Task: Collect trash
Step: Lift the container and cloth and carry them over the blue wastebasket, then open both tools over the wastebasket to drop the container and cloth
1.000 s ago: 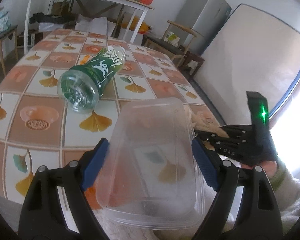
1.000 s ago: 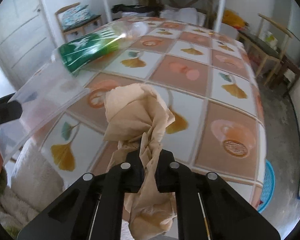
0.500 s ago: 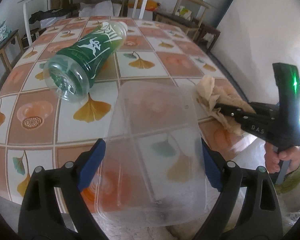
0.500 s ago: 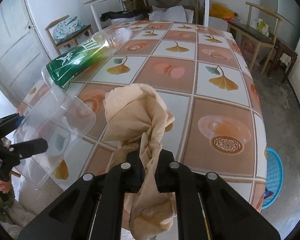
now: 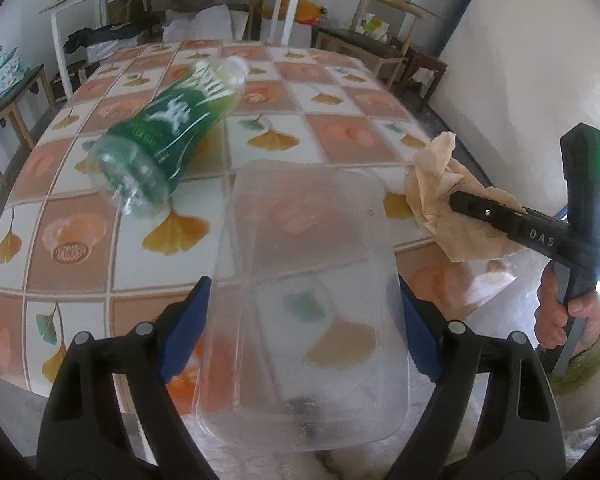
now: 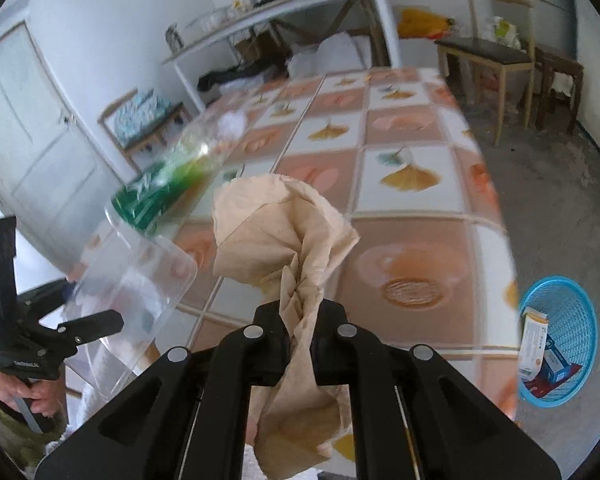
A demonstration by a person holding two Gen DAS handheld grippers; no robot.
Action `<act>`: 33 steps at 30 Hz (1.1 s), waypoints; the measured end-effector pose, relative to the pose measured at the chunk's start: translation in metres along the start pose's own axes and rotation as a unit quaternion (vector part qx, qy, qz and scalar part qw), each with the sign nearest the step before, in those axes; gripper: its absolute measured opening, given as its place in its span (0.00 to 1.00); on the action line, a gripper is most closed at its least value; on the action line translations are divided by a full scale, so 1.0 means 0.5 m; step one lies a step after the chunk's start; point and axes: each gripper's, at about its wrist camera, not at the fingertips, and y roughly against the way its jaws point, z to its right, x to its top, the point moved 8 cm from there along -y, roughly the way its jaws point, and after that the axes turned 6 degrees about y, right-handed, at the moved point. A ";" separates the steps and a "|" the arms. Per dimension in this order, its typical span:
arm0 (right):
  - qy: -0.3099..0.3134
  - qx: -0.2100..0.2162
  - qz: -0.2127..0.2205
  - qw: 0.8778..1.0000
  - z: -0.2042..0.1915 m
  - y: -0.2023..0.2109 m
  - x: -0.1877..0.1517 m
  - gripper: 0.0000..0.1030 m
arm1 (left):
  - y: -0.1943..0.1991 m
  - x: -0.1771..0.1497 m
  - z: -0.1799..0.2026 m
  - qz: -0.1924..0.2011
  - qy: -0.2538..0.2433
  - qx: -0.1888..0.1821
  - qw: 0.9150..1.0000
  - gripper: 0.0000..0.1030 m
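Left tongs (image 5: pixel 304 324) clamped wide across clear plastic container (image 5: pixel 312 280), blue pads (image 5: pixel 184 328) pressing both long sides; it's held off the near edge of the bench (image 5: pixel 60 248). Right tongs (image 6: pixel 302 340) clenched tight on crumpled brown paper (image 6: pixel 284 236), held above the bench's near right corner. Green bottle (image 5: pixel 168 132) lies on its side on the bench, beyond the container. Blue basket (image 6: pixel 560 340) on the floor right of the bench, 1 carton (image 6: pixel 534 344) inside.

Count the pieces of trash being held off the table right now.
2: a clear container held by the left tool, and a crumpled napkin pinched in the right tool.
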 end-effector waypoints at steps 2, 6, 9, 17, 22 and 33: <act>-0.017 -0.013 0.022 1.000 0.031 0.039 0.008 0.06 | 0.009 0.013 0.027 0.005 -0.007 -0.015 1.000 0.80; -0.074 -0.062 0.076 0.992 0.137 0.153 0.010 0.06 | 0.024 0.056 0.109 0.019 -0.032 -0.057 0.998 0.80; -0.122 -0.110 0.105 0.981 0.231 0.240 -0.015 0.06 | 0.020 0.101 0.206 0.022 -0.064 -0.101 0.993 0.80; -0.297 -0.155 0.101 0.937 0.457 0.320 -0.193 0.07 | -0.090 0.155 0.496 -0.059 -0.130 -0.197 0.970 0.81; -0.389 -0.126 0.072 0.910 0.559 0.252 -0.284 0.07 | -0.217 0.129 0.663 -0.127 -0.162 -0.197 0.959 0.81; -0.556 -0.072 0.078 0.824 0.847 0.050 -0.375 0.52 | -0.476 0.131 0.861 -0.155 -0.150 -0.163 0.963 0.87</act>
